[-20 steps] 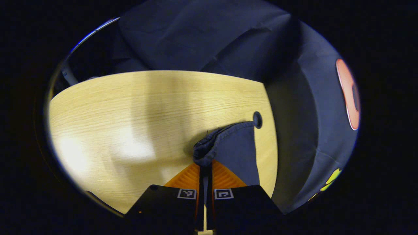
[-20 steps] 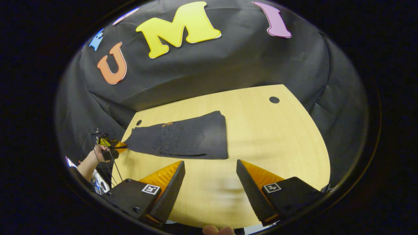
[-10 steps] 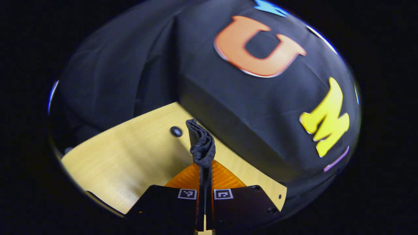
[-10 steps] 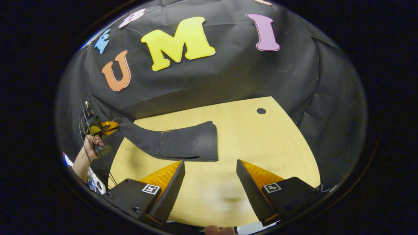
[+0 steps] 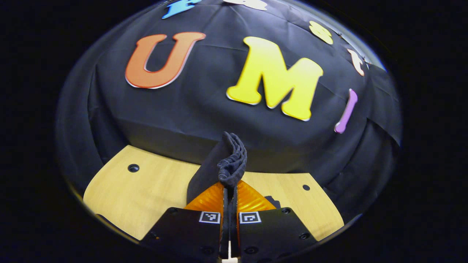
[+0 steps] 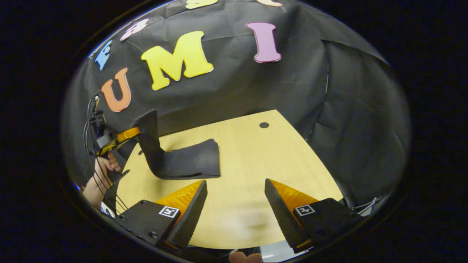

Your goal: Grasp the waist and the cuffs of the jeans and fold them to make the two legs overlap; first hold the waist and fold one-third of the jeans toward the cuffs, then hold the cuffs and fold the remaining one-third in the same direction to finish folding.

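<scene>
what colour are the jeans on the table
Dark, near-black denim jeans, plain with no pattern visible; clearest in the right gripper view, on the light wooden table.

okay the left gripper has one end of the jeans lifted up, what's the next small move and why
Probably carry the left gripper across, toward the part of the jeans lying flat on the table, then lower it. It is shut on the lifted end, which stands raised above the flat part and is not yet laid over it. The right gripper hangs open over bare table, apart from the fabric.
</scene>
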Motion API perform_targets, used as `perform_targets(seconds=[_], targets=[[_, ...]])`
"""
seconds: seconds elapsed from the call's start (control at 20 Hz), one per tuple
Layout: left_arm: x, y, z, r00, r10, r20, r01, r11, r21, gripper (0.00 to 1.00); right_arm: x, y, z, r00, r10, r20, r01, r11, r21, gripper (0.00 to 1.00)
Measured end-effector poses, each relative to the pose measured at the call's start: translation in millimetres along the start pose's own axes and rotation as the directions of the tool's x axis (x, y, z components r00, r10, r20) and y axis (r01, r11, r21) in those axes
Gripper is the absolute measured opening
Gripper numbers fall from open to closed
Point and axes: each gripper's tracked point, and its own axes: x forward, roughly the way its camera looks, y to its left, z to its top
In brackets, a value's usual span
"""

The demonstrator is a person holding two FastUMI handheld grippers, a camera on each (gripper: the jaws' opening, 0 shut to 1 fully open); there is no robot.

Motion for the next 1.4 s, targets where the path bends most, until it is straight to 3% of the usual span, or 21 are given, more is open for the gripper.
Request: perform_targets(seconds=[0.25,0.55,1.0,1.15,1.2,1.25,1.35,1.4], targets=[[16,-52,-57,0.998,-0.033,-0.059,0.036,0.998,0.043,0.05,-18,-49,-14,0.995,-0.092,-0.025,0.093,0.995,0.036,0.98],[44,-77,-132,0.989,0.018,-0.148,-0.007,0.997,0.073,0.05,-20,-85,-21,0.986,-0.152,-0.07,0.156,0.987,0.047,0.98],[54,-80,-186,0.977,0.123,-0.177,-0.099,0.986,0.135,0.05,16,-87,-20,0.984,-0.119,-0.136,0.119,0.993,-0.007,0.98],[59,-82,-196,0.973,0.12,-0.197,-0.106,0.991,0.08,0.07,25,-78,-13,0.986,-0.095,-0.139,0.089,0.995,-0.045,0.98],[55,-84,-198,0.971,0.124,-0.205,-0.116,0.992,0.052,0.02,28,-75,-12,0.987,-0.083,-0.14,0.075,0.995,-0.062,0.98],[54,-84,-199,0.97,0.128,-0.208,-0.123,0.992,0.039,0.25,31,-73,-10,0.988,-0.071,-0.14,0.06,0.995,-0.081,0.98],[53,-95,-199,0.969,0.112,-0.219,-0.111,0.994,0.021,0.41,37,-71,-5,0.99,-0.045,-0.13,0.029,0.992,-0.12,0.98],[51,-110,-195,0.974,0.081,-0.211,-0.086,0.996,-0.016,0.6,41,-68,0,0.992,-0.027,-0.12,0.01,0.989,-0.145,0.98]])
